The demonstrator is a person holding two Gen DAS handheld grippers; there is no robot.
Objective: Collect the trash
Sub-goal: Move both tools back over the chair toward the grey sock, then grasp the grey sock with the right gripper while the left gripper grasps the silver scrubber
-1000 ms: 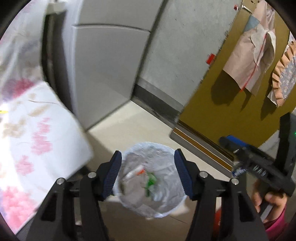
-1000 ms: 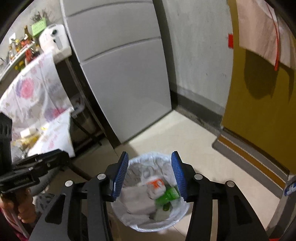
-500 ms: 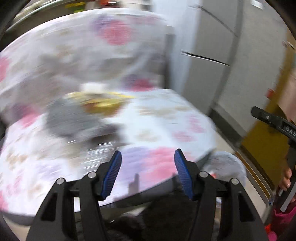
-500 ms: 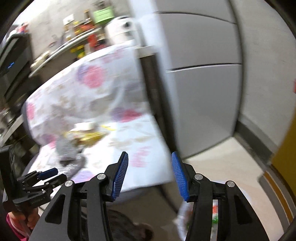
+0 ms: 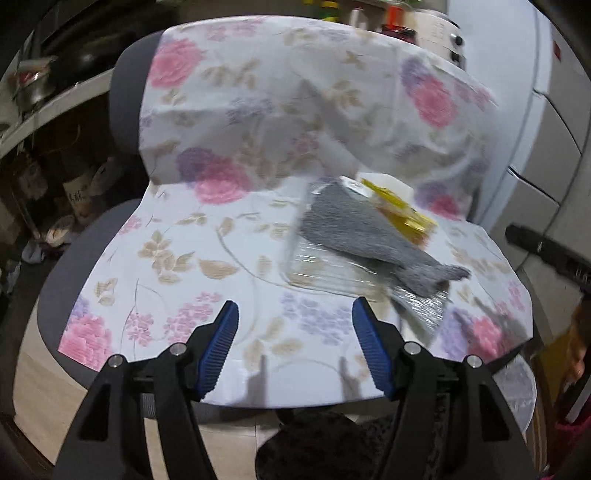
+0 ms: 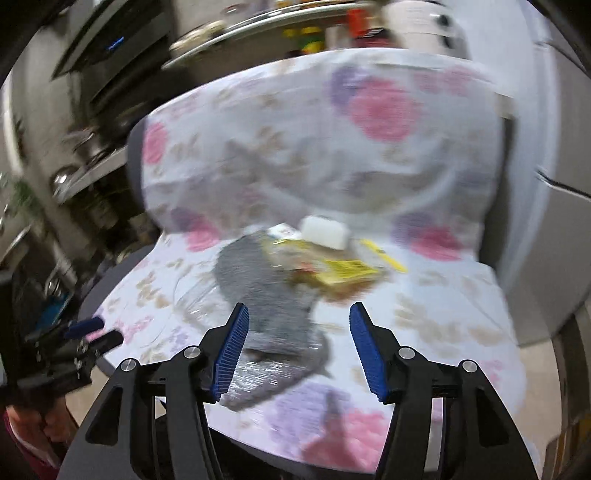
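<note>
The biggest thing in front of you was a chair (image 5: 74, 258) draped over seat and backrest with a floral cloth (image 5: 258, 110) of pink and purple blooms on white. Behind it ran cluttered kitchen shelves (image 6: 258, 22), and to the right stood a pale cabinet (image 5: 554, 147); the right wrist view was badly blurred, so little there could be read finely.

The trash lay on the seat, toward its right side and near the backrest. Largest was a crinkled clear plastic wrapper (image 5: 325, 269), lying flat on the cloth. Across it lay a grey cloth-like piece (image 5: 362, 229), one end trailing toward the seat's right edge. Touching that piece, on the backrest side, sat yellow wrappers (image 5: 399, 210), and just behind them a small white block (image 6: 325, 230).

Your left gripper (image 5: 294, 347) hovered over the front of the seat, its jaws spread and opening, with nothing between the blue pads (image 5: 218, 350); the trash lay beyond them, apart. Your right gripper (image 6: 298, 350) hung above the near end of the grey piece and wrapper, jaws likewise spread and opening, pressing on nothing.
</note>
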